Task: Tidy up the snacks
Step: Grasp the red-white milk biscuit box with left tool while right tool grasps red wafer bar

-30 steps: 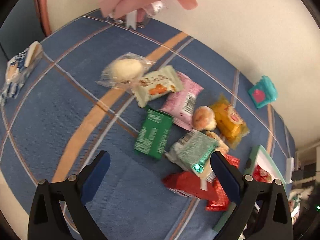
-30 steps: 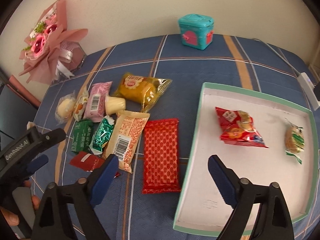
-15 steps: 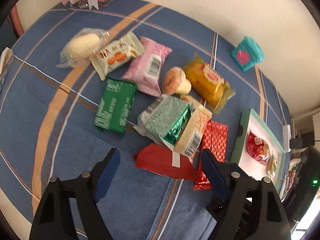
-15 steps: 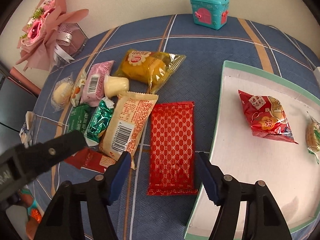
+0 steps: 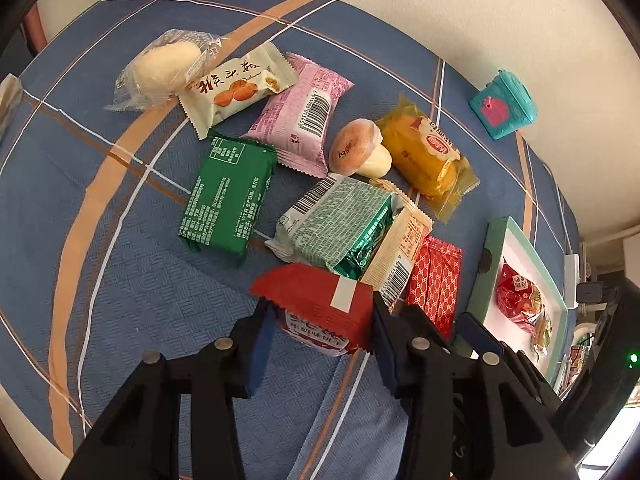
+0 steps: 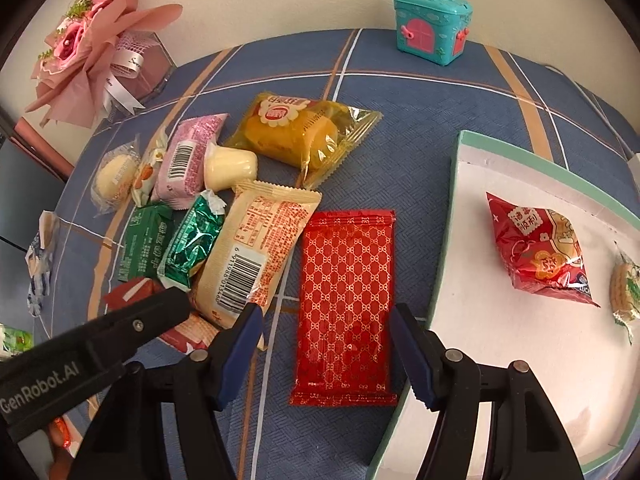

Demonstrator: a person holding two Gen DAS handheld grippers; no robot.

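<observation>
Several wrapped snacks lie in a heap on the blue plaid cloth. My left gripper (image 5: 320, 320) has its jaws around a dark red packet (image 5: 320, 300) at the heap's near edge, pads at its two sides, seemingly touching. My right gripper (image 6: 326, 344) is open and straddles a long red patterned packet (image 6: 346, 288), pads apart from it. The white tray with a green rim (image 6: 456, 216) lies to the right and holds a red snack bag (image 6: 536, 248) and a small biscuit pack (image 6: 624, 288). The tray also shows in the left wrist view (image 5: 486, 256).
The heap includes a green packet (image 5: 224, 196), a pale barcode packet (image 6: 256, 248), a yellow cake pack (image 6: 300, 132), a pink packet (image 5: 304, 108) and a pudding cup (image 6: 230, 168). A teal toy box (image 6: 432, 24) and pink bouquet (image 6: 92, 52) stand at the back.
My left gripper moved forward onto the dark red packet and narrowed around it. My right gripper came down over the long red patterned packet and narrowed somewhat.
</observation>
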